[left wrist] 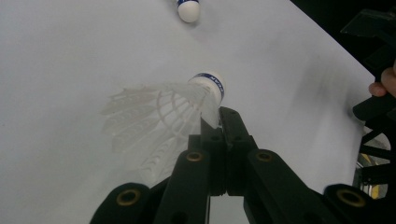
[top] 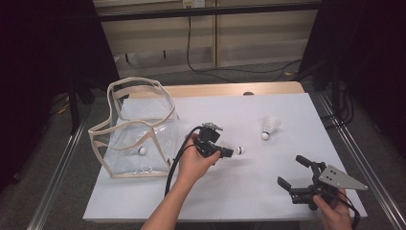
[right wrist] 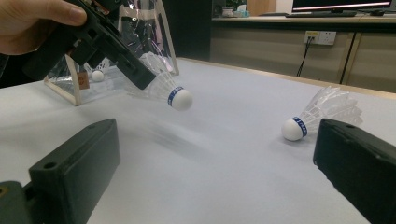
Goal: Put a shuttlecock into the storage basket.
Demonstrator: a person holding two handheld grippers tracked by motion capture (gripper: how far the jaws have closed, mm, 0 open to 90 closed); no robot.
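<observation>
A clear bag [top: 136, 129] with stiff cream edging stands just to the left of the left gripper [top: 229, 153], the one bulky obstacle on the white table [top: 230, 191]. Between that gripper and the right gripper [top: 292, 173] lies bare tabletop wide enough to pass through. Beyond the right gripper, a loose shuttlecock [top: 269, 127] lies on its side, with open surface around it.
</observation>
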